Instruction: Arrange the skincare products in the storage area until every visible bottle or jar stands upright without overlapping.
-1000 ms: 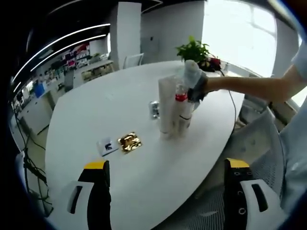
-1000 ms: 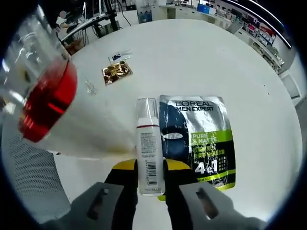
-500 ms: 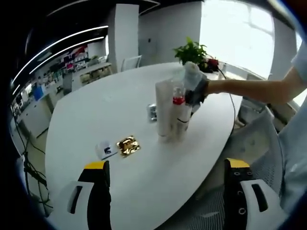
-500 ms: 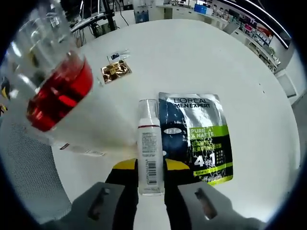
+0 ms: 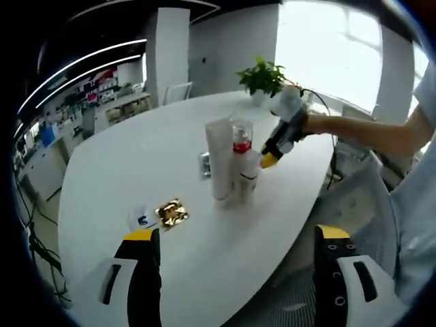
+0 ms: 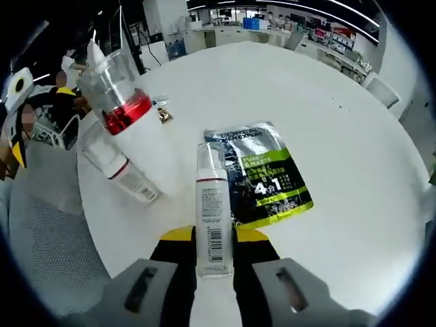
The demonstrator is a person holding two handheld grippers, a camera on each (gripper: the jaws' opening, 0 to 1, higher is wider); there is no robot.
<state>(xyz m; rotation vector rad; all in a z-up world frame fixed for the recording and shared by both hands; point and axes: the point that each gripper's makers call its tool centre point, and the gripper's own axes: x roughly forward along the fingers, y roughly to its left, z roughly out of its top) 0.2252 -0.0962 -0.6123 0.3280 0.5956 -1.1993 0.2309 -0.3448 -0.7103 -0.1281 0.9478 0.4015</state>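
While clenched on a pump bottle (image 6: pixel 212 204), right claw (image 6: pixel 212 240) (left claw (image 5: pixel 231 272) released) near table edge (image 6: pixel 102 225).

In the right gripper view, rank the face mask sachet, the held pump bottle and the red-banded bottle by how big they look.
1. Red-banded bottle
2. Face mask sachet
3. Pump bottle, held in the right gripper

The top two look close. The pump bottle sits nearest the camera, so its look overstates its true size.

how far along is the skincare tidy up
Done: a tall white tube and a red-banded bottle stand upright together on the table. In hand: the right claw is shut on a slim white bottle; the left claw is open. Left: stand that bottle beside the group without overlap.
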